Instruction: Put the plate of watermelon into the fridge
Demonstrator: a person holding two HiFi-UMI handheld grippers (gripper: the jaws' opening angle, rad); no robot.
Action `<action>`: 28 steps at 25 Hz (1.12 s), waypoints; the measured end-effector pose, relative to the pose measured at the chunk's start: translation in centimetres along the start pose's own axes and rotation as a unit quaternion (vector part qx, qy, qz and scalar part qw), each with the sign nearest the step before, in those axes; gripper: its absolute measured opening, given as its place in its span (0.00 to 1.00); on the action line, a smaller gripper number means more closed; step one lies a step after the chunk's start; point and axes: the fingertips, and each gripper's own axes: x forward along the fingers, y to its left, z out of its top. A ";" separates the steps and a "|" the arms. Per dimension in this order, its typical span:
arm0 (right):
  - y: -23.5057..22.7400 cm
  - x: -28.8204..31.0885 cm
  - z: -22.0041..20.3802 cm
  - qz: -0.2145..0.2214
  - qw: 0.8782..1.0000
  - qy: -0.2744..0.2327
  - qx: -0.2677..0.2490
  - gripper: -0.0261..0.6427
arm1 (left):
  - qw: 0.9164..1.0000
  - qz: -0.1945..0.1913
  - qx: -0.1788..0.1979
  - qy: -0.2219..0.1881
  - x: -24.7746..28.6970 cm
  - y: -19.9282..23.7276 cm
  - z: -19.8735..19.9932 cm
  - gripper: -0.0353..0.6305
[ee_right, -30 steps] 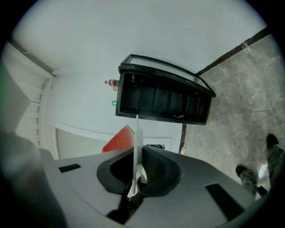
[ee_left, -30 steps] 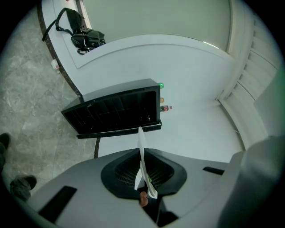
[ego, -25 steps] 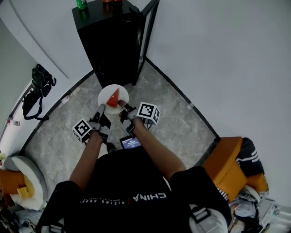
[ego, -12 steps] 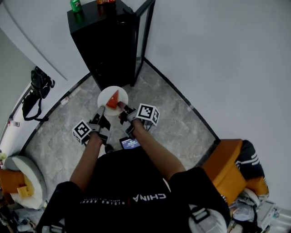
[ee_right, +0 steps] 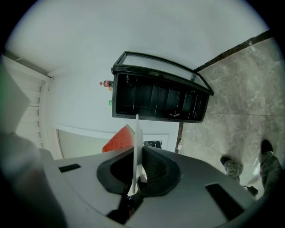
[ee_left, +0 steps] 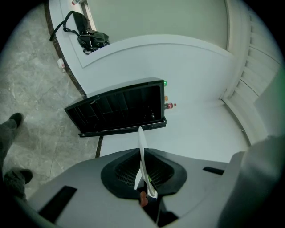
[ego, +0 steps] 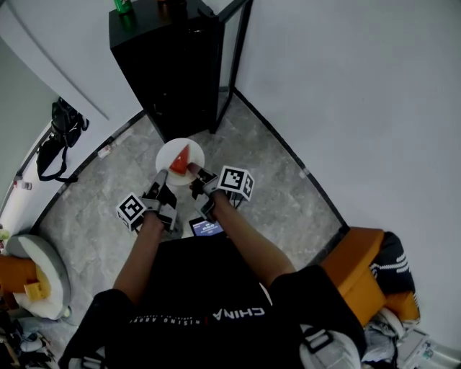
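Held item: plate (ego: 168, 153) bearing watermelon wedge (ego: 180, 158), near rim pinched by left tool (ego: 160, 176) and right tool (ego: 193, 171). Destination: fridge (ego: 173, 72), standing open, straight ahead of both tools, well apart

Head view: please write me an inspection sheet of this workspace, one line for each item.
Surface: grey stone floor.
Job's things: white plate carrying a watermelon slice, held in front of the black fridge, whose door is open.
Clutter: black bag by the wall; green can on the fridge.
Grippers: left gripper and right gripper, each shut on the plate's rim.
Cables: nothing seen.
Surroundings: white walls; orange seat at the right.
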 end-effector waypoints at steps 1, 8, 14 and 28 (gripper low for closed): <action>-0.1 0.2 0.0 -0.001 1.000 -0.002 0.002 0.08 | 1.000 0.001 -0.002 0.003 0.1 0.2 0.2 0.11; 0.6 3.1 1.3 0.000 1.000 -0.028 0.006 0.08 | 1.000 -0.005 -0.007 0.024 2.2 0.1 3.3 0.11; 1.4 7.0 3.3 0.001 0.998 -0.066 0.010 0.08 | 0.998 -0.023 0.001 0.065 5.5 0.0 7.3 0.11; 2.7 13.0 4.2 -0.005 0.990 -0.139 0.004 0.08 | 0.988 -0.044 0.005 0.149 8.7 0.7 13.9 0.11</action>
